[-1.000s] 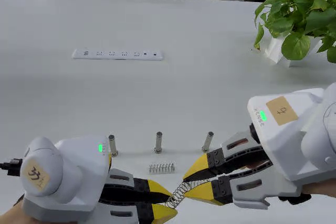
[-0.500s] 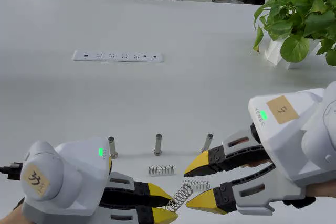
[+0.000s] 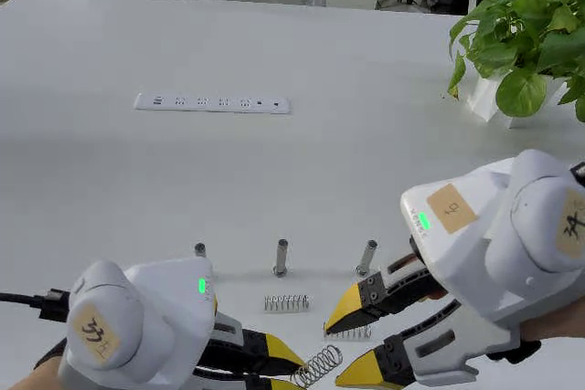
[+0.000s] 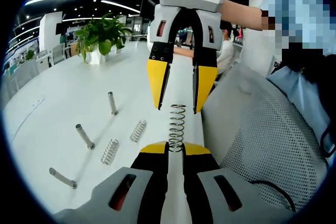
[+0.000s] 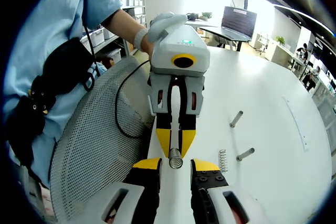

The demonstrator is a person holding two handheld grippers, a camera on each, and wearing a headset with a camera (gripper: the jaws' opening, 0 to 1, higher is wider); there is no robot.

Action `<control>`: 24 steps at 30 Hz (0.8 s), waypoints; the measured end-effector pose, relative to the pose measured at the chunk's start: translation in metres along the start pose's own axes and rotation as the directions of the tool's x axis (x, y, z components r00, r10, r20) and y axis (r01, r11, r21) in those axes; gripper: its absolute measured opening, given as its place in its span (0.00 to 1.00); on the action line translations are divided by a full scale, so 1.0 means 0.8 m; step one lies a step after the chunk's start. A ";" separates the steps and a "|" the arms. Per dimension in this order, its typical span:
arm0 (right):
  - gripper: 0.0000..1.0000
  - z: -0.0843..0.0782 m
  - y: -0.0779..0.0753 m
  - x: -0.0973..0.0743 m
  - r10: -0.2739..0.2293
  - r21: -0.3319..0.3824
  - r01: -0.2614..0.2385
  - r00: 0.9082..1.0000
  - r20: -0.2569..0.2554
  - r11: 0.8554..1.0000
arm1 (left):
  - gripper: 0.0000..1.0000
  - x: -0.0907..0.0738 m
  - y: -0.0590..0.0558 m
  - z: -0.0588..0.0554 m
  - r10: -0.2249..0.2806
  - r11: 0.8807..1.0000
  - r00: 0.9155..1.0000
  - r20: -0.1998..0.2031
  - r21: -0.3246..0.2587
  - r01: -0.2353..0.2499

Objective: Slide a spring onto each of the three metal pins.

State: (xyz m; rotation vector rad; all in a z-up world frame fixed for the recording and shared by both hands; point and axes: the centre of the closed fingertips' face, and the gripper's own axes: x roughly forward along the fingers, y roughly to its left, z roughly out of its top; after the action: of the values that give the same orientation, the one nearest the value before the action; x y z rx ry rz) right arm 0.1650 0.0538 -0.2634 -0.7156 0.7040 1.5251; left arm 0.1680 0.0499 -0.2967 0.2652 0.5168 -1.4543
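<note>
Now the left hand-held gripper [image 4: 176, 148] is clenched on a spring [image 4: 177, 124]; the right hand-held gripper [image 4: 178, 107], released, flanks its free end. The pins [image 3: 281, 258] stand at 12 o'clock on the surface [image 3: 274, 180]. Best to pinch near one end, leaving the bore clear.

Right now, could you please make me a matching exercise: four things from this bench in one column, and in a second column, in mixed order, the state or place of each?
Things
1. left gripper
2. right gripper
3. power strip
4. middle pin

States
A. stands upright, with nothing on it
B. open, jaws at the free end of the held spring
C. lies flat, far across the table
D. shut on the held spring

Pairs: 1-D, 2-B, 3-C, 4-A
</note>
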 end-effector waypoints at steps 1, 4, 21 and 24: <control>0.18 0.000 0.000 0.001 0.002 -0.005 -0.002 1.000 -0.005 1.000 | 0.06 0.001 0.001 0.000 0.002 1.000 1.000 0.001 0.000 -0.002; 0.18 -0.001 -0.001 0.005 0.010 -0.010 -0.010 1.000 -0.013 1.000 | 0.06 0.002 0.002 0.003 0.006 1.000 1.000 0.009 -0.004 -0.006; 0.11 -0.015 0.002 0.015 0.052 -0.007 -0.053 0.997 -0.058 0.999 | 0.06 0.010 -0.001 0.017 -0.002 1.000 0.999 0.042 -0.003 0.002; 0.10 -0.015 0.003 0.014 0.055 -0.004 -0.056 0.997 -0.058 0.998 | 0.06 0.011 -0.001 0.018 -0.003 1.000 0.999 0.044 -0.003 0.004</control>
State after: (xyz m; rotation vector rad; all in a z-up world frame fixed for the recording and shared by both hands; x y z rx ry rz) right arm 0.1621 0.0510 -0.2799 -0.7520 0.7691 1.5623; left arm 0.1699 0.0353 -0.2885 0.2291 0.4839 -1.4595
